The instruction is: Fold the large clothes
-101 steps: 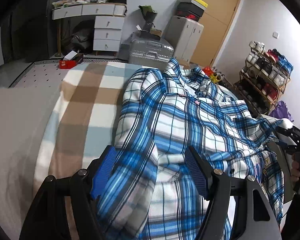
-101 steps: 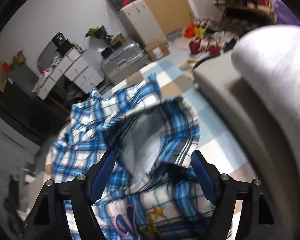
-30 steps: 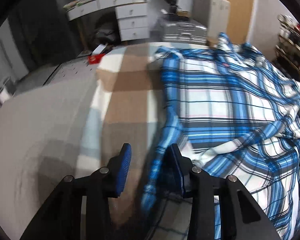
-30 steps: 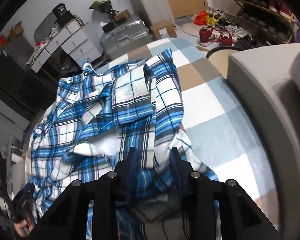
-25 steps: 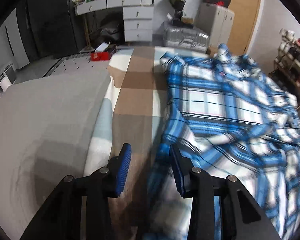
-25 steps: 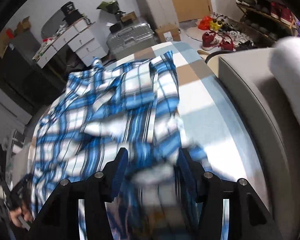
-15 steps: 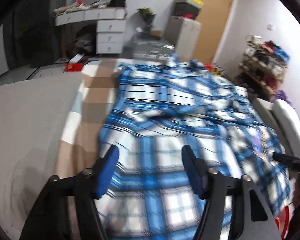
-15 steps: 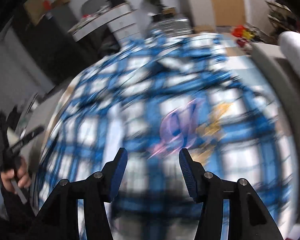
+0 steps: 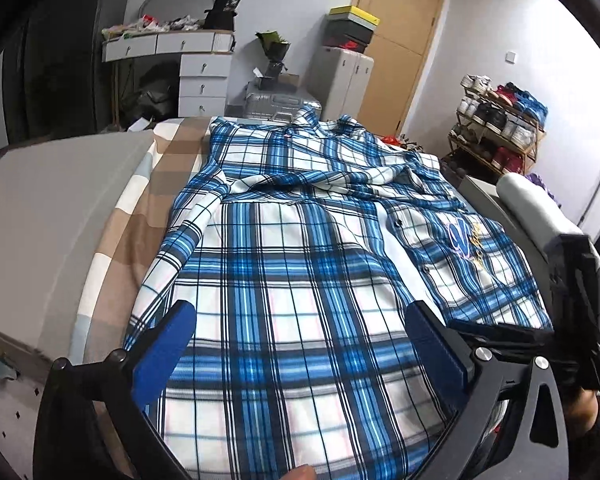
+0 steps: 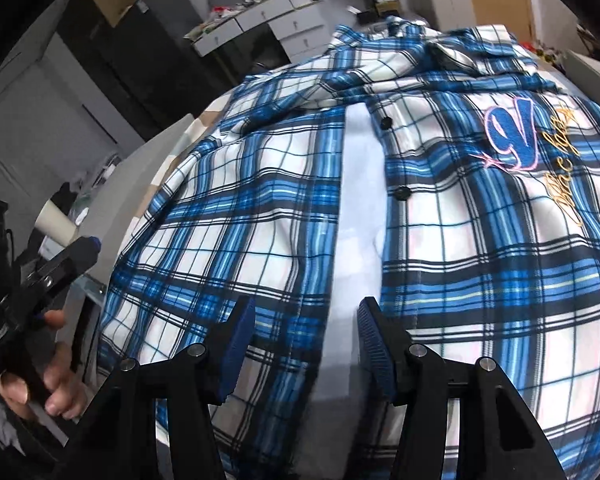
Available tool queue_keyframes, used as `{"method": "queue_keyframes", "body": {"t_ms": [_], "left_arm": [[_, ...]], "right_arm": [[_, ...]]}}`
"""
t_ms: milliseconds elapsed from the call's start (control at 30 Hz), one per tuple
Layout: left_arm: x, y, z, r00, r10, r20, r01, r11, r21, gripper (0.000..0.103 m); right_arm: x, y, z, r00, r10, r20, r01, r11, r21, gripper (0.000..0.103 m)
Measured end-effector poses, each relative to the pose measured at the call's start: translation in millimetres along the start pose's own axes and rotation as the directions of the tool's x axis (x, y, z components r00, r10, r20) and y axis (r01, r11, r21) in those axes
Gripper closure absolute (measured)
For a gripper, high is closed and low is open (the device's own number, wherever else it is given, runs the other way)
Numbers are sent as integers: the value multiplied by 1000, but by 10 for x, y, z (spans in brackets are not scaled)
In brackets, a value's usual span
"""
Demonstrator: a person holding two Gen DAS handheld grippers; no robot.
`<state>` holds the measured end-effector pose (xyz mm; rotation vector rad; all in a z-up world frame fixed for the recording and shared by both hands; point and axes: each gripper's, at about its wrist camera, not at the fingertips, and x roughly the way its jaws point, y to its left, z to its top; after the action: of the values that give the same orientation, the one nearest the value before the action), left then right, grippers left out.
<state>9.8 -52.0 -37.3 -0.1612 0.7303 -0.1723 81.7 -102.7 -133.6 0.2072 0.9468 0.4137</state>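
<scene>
**Plaid shirt spread front-up on the bed, both grippers clear of it**

Nearest the left wrist camera, the left gripper (image 9: 300, 344) stands with its blue pads spread wide above the shirt's hem; its jaws have just been opening, and the cloth lies under them, not pinched. The right gripper (image 10: 304, 336) hangs half-open over the button placket, gripping nothing. A hand (image 10: 40, 376) shows at the left edge of the right wrist view, holding the other tool.

The shirt (image 9: 300, 260) is blue, white and black plaid. It lies front-up along the bed (image 9: 52, 208), hem near, collar far. Its two front panels part slightly, showing a pale lining strip beside dark buttons. An embroidered blue emblem with gold lettering (image 10: 520, 140) sits on one chest panel. A loose fold crosses the chest.

A second ago the left jaws were narrowed around the shirt's side edge and the right ones around bunched cloth; now both are free and the shirt is much flatter.

Beyond stand a suitcase (image 9: 280, 100), white drawers (image 9: 204, 80) and a shoe rack (image 9: 500, 120).
</scene>
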Motion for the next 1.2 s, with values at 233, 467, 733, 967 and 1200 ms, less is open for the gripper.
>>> {"method": "queue_keyframes", "body": {"t_ms": [233,467,733,967,1200], "left_arm": [[-108,-90,-27,998,55,38,-55,998,1,1],[-37,-115,-54,996,79,27,-80,997,22,1],[167,-148,-43,998,52,-29,-50,998,46,1],[251,-153,-41,998,27,-55,-25,999,44,1],[399,-233,-21,995,3,-104,4,998,67,1]], "right_arm": [[212,267,78,995,-103,6,103,986,-131,101],[-373,185,55,992,-34,121,44,995,-85,101],[-130,-142,-56,999,-35,-1,35,999,33,95],[-300,-281,19,993,-112,43,109,992,61,79],[-113,-184,-12,983,-181,-1,181,981,-65,60]]}}
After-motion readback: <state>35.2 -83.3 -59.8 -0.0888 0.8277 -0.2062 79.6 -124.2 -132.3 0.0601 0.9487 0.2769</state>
